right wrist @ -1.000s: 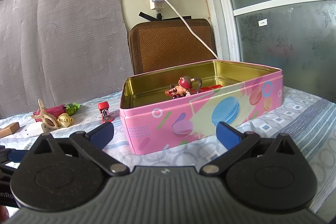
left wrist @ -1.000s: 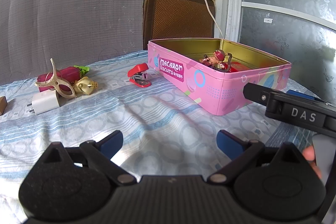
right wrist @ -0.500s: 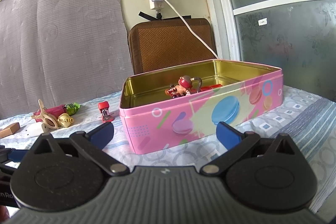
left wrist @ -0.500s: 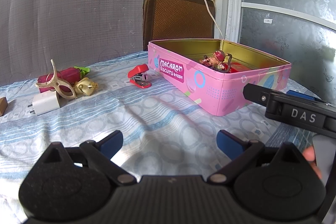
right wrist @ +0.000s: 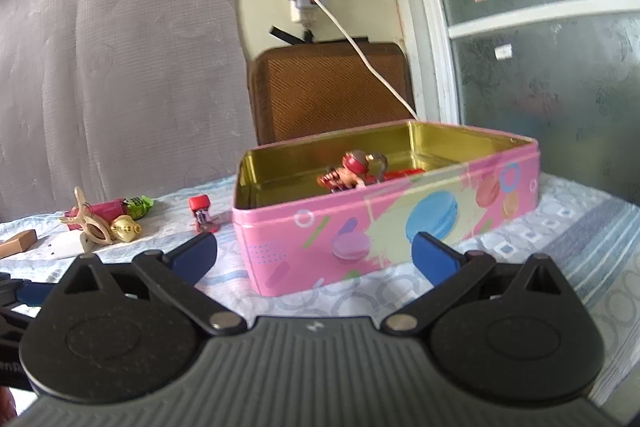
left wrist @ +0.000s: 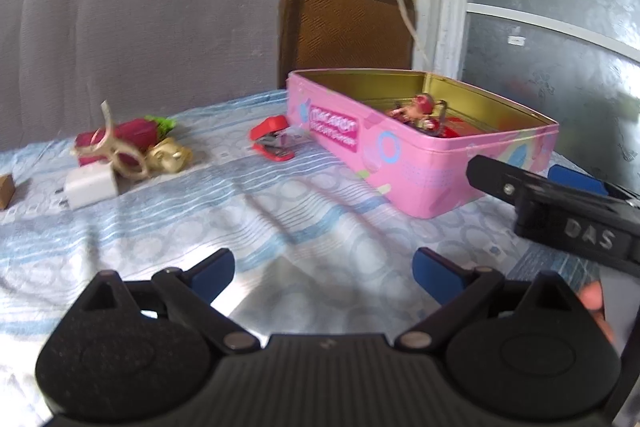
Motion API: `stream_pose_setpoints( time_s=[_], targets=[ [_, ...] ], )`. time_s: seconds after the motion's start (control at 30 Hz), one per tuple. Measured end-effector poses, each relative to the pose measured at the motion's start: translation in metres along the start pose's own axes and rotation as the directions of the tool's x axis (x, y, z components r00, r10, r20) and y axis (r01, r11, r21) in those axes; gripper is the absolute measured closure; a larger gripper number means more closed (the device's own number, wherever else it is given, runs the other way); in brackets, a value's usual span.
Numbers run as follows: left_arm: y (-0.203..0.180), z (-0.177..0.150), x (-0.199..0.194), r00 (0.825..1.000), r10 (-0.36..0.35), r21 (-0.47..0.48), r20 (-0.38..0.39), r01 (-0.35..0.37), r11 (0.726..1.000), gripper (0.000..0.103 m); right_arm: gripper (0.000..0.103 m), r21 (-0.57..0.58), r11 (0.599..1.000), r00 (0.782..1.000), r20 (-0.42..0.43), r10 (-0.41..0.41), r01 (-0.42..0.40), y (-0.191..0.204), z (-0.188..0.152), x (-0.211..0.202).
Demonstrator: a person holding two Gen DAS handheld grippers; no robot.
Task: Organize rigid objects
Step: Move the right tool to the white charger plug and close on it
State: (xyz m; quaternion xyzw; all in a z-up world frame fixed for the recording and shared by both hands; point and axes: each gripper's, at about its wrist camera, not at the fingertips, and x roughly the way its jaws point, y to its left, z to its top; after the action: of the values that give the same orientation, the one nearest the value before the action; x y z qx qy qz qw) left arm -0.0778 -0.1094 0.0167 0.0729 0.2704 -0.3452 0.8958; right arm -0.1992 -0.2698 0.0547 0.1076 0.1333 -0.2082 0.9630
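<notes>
A pale blue patterned cloth covers the counter. Behind it stand a grey padded panel, a brown woven chair back and a frosted glass door. The open pink biscuit tin holds a small figurine; a red stapler lies just beside it, a white charger and beige clip well apart. Left tongs and right tongs are spread wide, holding nothing

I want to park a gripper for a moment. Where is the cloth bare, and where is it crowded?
Bare: the wide stretch between the left gripper, the red stapler and the pink tin. Crowded: the far-left cluster of white charger, clothespin and gold trinket.
</notes>
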Motion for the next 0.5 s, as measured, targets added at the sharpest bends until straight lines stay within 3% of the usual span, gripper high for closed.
stream_pose_setpoints(
  time_s=[0.13, 0.2, 0.27, 0.4, 0.43, 0.5],
  targets=[
    [0.040, -0.001, -0.010, 0.997, 0.077, -0.053, -0.009, -0.077, 0.996, 0.004, 0.000, -0.075, 0.990, 0.993, -0.004, 0.118, -0.118, 0.021, 0.004, 0.000],
    [0.067, 0.000, -0.016, 0.987, 0.161, -0.081, -0.012, -0.162, 0.983, 0.004, 0.000, -0.113, 0.974, 0.980, -0.026, 0.197, -0.199, 0.036, 0.008, 0.006],
    [0.098, 0.001, -0.021, 0.967, 0.254, -0.116, -0.020, -0.255, 0.960, 0.004, 0.000, -0.127, 0.948, 0.955, -0.079, 0.285, -0.293, 0.052, 0.014, 0.019],
    [0.152, -0.003, -0.032, 0.894, 0.449, -0.177, -0.011, -0.443, 0.879, 0.004, 0.000, -0.102, 0.889, 0.885, -0.198, 0.422, -0.446, 0.093, 0.029, 0.059],
    [0.166, -0.006, -0.036, 0.895, 0.446, -0.244, -0.022, -0.438, 0.865, 0.004, 0.000, -0.110, 0.873, 0.867, -0.229, 0.444, -0.476, 0.107, 0.032, 0.070],
    [0.188, -0.011, -0.044, 0.913, 0.407, -0.375, -0.003, -0.379, 0.846, 0.005, 0.000, -0.135, 0.836, 0.830, -0.281, 0.482, -0.531, 0.139, 0.033, 0.090]
  ],
)
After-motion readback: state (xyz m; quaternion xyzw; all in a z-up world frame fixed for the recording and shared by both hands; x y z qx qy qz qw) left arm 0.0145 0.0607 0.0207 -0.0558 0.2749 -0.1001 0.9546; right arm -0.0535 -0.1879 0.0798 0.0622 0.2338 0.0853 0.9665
